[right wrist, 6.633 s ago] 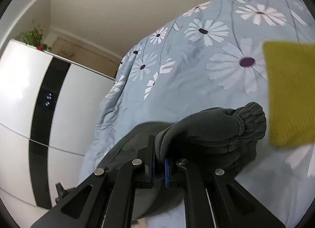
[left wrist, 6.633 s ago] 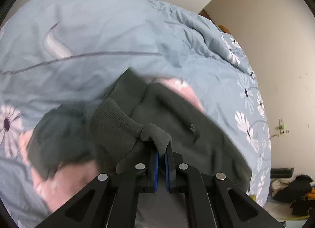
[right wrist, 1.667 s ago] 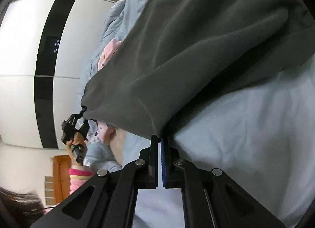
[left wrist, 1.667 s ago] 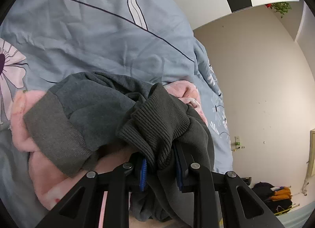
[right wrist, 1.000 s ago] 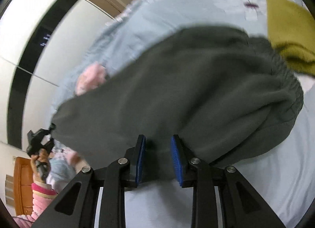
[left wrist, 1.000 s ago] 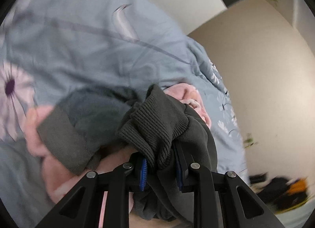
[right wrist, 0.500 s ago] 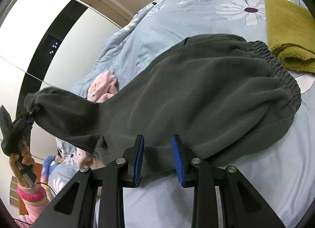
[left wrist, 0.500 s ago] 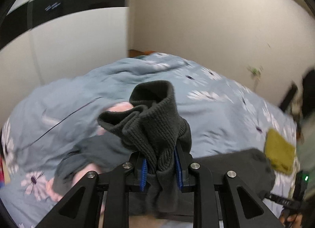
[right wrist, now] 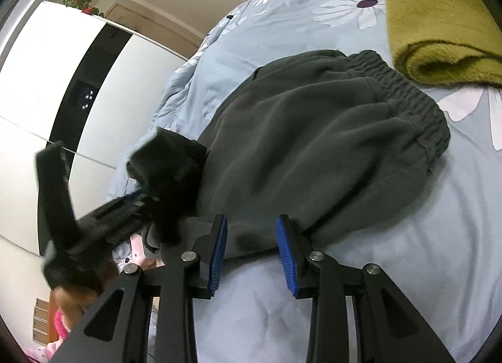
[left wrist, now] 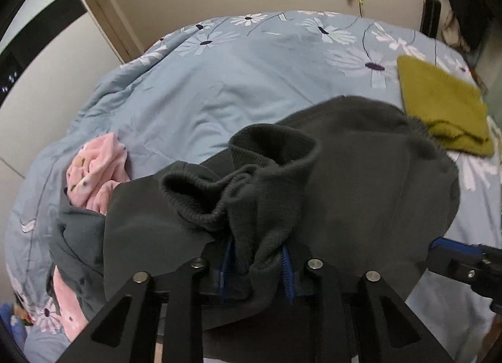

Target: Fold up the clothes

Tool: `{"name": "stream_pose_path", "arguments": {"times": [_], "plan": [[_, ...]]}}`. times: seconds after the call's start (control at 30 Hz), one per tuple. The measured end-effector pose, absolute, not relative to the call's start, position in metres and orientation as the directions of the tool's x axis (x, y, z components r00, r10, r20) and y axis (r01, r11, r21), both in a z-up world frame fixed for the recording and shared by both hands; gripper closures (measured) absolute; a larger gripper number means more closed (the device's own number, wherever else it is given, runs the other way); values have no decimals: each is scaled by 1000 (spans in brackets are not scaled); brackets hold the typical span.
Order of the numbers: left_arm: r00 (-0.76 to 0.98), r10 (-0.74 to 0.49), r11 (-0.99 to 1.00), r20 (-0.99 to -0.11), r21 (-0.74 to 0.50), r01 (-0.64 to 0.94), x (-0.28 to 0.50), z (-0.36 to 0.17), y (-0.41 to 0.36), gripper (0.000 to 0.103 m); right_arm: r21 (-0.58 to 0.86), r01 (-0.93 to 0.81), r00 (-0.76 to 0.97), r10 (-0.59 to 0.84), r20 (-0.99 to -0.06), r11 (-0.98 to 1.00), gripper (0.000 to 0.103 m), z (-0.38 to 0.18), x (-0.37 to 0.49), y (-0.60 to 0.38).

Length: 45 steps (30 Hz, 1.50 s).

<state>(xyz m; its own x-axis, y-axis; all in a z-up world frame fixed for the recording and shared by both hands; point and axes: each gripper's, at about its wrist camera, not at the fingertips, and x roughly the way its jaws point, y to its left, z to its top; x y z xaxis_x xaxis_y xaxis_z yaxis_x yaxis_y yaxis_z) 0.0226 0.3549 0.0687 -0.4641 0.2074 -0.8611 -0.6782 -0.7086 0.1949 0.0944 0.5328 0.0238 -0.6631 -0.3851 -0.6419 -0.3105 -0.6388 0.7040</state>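
Your left gripper (left wrist: 255, 264) pinches the dark trousers' (right wrist: 313, 143) ribbed cuffs (left wrist: 251, 168), lifted toward the waistband at 1 o'clock; your right gripper (right wrist: 251, 253) is spread. The fold looks partway, unflattened.

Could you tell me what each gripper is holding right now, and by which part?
The left gripper is shut on the dark grey sweatpants, pinching the bunched ribbed cuffs at the leg ends. The right gripper is open and holds nothing.
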Motion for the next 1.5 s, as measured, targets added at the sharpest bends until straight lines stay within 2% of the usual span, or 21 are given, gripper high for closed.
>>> {"name": "stream_pose_path", "arguments": {"times": [0.03,0.07,0.13,0.23,0.43,0.47,0.5,0.57,0.63,0.77,0.87,1.03,1.07,1.1,1.13,1.17,1.2,1.3,1.37,1.43,1.5], "plan": [[-468,207,-709,-859,198,-677,27,67,357,64,706,-312,-663,-387,-641,-636,69,22,95,532],[-457,228,-711,-860,174,-681,28,68,357,45,705,-312,-663,-386,-642,-637,69,23,95,533],[-434,269,-712,-860,126,-690,30,69,358,29,702,-311,-662,-385,-644,-640,69,25,96,534],[-416,310,-699,-855,92,-709,34,72,360,29,698,-310,-660,-382,-646,-645,69,27,97,536],[-215,545,-667,-810,-264,-697,24,102,303,27,690,-309,-658,-377,-652,-654,68,32,99,539],[-225,569,-675,-791,-293,-677,19,108,288,27,689,-304,-661,-376,-650,-657,63,34,99,539],[-252,580,-688,-775,-300,-661,16,113,276,26,684,-304,-662,-370,-652,-663,53,36,97,538],[-326,577,-731,-749,-295,-616,6,121,248,22,667,-279,-662,-364,-655,-691,44,43,89,529],[-388,521,-795,-760,-265,-546,-7,117,229,21,654,-237,-661,-374,-651,-719,36,51,79,519],[-405,400,-883,-822,-227,-411,-28,86,206,21,598,-173,-625,-382,-681,-783,34,65,43,492],[-360,362,-900,-860,-222,-374,-30,62,204,21,596,-157,-611,-396,-685,-788,21,66,12,483],[-332,331,-908,-883,-202,-366,-27,42,204,21,629,-184,-599,-421,-681,-755,21,62,-19,475],[-330,334,-909,-883,-210,-359,-27,42,203,21,626,-205,-595,-412,-690,-752,21,60,-21,474],[-328,337,-910,-882,-216,-353,-27,42,201,21,623,-227,-590,-403,-700,-749,32,57,-24,472],[-330,337,-911,-882,-216,-351,-27,43,200,21,629,-235,-587,-408,-699,-741,44,55,-21,472],[-332,337,-912,-881,-218,-349,-26,43,199,21,637,-241,-585,-414,-698,-732,70,53,-17,473],[-331,344,-910,-879,-226,-347,-27,44,198,21,638,-250,-584,-412,-700,-729,76,52,-17,472],[-325,386,-897,-863,-270,-350,-32,47,192,21,731,-169,-639,-491,-592,-662,81,64,-8,477],[-324,397,-894,-858,-283,-347,-37,48,189,21,818,-61,-703,-558,-442,-572,81,75,7,486],[-324,379,-902,-867,-268,-340,-39,44,189,21,835,-74,-725,-546,-420,-545,81,70,17,500],[-313,351,-911,-883,-244,-333,-39,36,191,21,798,-194,-686,-502,-526,-571,81,43,15,510]]}}
